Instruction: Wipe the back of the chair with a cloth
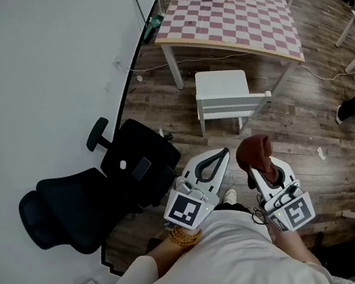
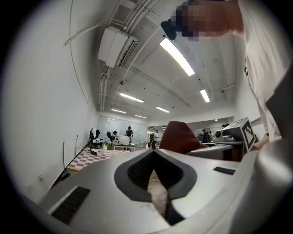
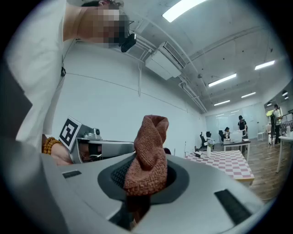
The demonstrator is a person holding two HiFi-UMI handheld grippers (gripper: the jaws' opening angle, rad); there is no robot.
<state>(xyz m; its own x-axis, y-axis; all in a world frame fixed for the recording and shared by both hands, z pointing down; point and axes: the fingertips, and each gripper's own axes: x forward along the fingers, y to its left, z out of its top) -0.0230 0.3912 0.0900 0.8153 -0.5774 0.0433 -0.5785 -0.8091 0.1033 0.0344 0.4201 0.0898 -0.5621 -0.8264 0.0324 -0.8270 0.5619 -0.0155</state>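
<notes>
Judging the risks first, I think the main one is the grip: my right gripper has its jaws clenched on the lower end of the cloth, and most of the wad stands free above them. Drag across the chair could tug it out or fold it over, so that hard plastic rubs the chair instead of the fabric. The black office chair stands well apart from both grippers, off to my left against the white wall. Its back is not yet touched. A chair of that kind probably swivels or rolls, though its base is hidden from me, so a firm push may turn it away or knock it into the wall. My left gripper could not steady it as it is, because its jaws are clenched together on nothing. The cloth is rust-red with a nubby, towel-like weave, bunched into an upright twist. The chair looks matte and padded, with a broad curved back, a separate rounded headrest and a T-shaped armrest. The jaws are smooth grey plastic with ribbed black pads. Below lies a floor of dark wood planks.
</notes>
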